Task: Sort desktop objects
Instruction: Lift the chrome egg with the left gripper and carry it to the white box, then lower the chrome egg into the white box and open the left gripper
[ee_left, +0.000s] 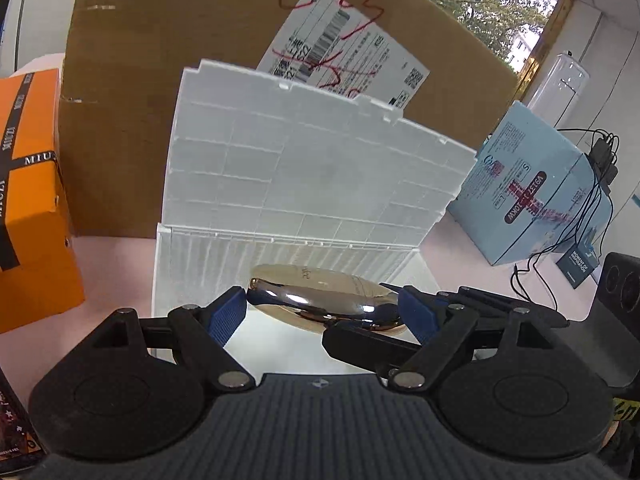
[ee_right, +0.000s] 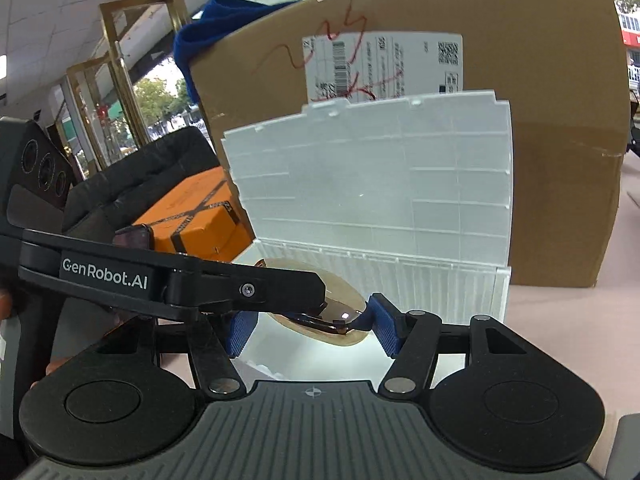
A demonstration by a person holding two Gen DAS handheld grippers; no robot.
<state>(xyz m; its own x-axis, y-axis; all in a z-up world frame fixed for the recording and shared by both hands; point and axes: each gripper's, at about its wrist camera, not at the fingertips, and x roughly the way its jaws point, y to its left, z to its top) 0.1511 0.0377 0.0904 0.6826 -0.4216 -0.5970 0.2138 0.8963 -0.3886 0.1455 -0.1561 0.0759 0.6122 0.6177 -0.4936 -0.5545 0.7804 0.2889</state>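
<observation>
A: What are you holding between the pads?

B: A flattened oval compact, glossy gold with a mirror-chrome band (ee_left: pixel 324 304). The left gripper (ee_left: pixel 322 312) pinches it by its two narrow ends, a blue ribbed pad (ee_left: pixel 228 314) touching each one. It hangs just ahead of your fingertips, over the floor of the open translucent white plastic organiser box (ee_left: pixel 192 264).

A: And your other tool?

B: The right gripper (ee_right: pixel 310 326) has its blue pads spread to either side of the same compact (ee_right: pixel 344 312). The far pad (ee_right: pixel 382 330) looks to be just touching it. The near pad (ee_right: pixel 240 330) sits behind the left tool's black arm, so you cannot tell whether that gripper has closed on anything.

A: Why hold it by the ends?

B: Probably because the domed, slippery faces give the pads little to grip, while the ends let them wedge it level for lowering inside.

A: What lies beyond?

B: The ribbed lid (ee_left: pixel 304 160) stands tilted back beyond your fingers against a big brown cardboard carton (ee_left: pixel 160 80). An orange gift box with black ribbon (ee_left: pixel 28 208) sits out past the left pad, a pale blue carton (ee_left: pixel 532 188) past the right.

A: Anything unclear?

B: The box's front wall is cut off by the gripper body, and the lettering on the compact is too small to read.
</observation>
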